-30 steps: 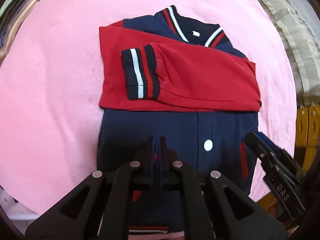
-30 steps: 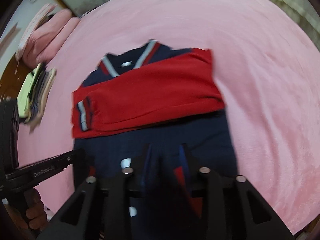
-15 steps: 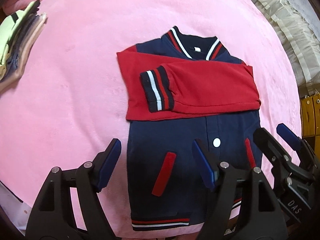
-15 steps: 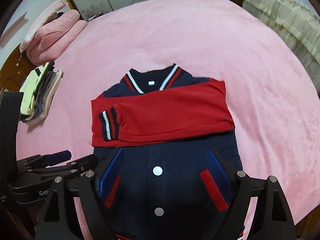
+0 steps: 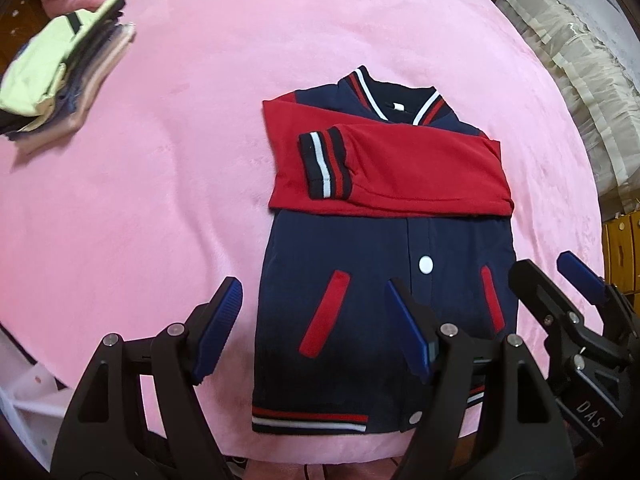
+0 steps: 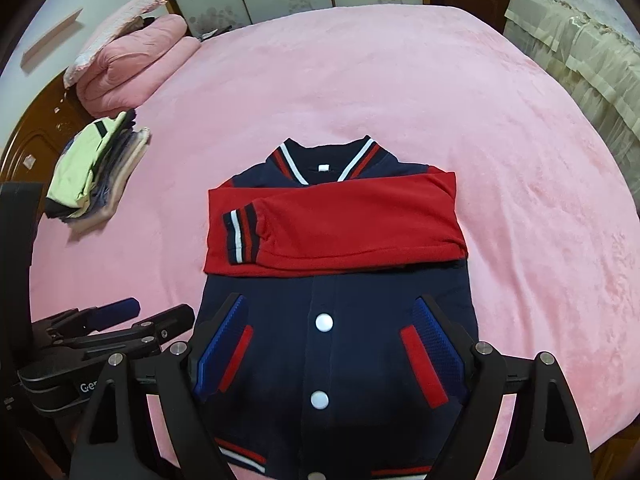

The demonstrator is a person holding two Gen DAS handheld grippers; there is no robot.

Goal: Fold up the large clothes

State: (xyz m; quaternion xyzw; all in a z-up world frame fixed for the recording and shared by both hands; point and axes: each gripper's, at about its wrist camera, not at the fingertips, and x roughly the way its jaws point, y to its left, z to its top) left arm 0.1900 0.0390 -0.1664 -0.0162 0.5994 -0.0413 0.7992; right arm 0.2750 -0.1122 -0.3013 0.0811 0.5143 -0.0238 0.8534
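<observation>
A navy varsity jacket (image 5: pixel 360 264) with red sleeves lies flat on the pink bed, collar away from me. Both red sleeves (image 5: pixel 420 168) are folded across its chest, a striped cuff (image 5: pixel 325 164) on top. It also shows in the right wrist view (image 6: pixel 336 312). My left gripper (image 5: pixel 316 332) is open and empty, hovering above the jacket's lower left part. My right gripper (image 6: pixel 332 344) is open and empty above the jacket's lower middle. The right gripper also shows in the left wrist view (image 5: pixel 560 284), and the left gripper in the right wrist view (image 6: pixel 132 316).
A stack of folded clothes (image 6: pixel 96 172) lies on the pink bedspread (image 6: pixel 360 80) at the far left. A rolled pink quilt (image 6: pixel 132 68) sits by the wooden headboard (image 6: pixel 36 132). A beige ruffled cover (image 6: pixel 580 48) hangs at the right. The bed's front edge is just below the jacket hem.
Both grippers were shut low over the jacket's lower part one second ago. They have opened, let go and pulled back and up, so more of the bed shows.
</observation>
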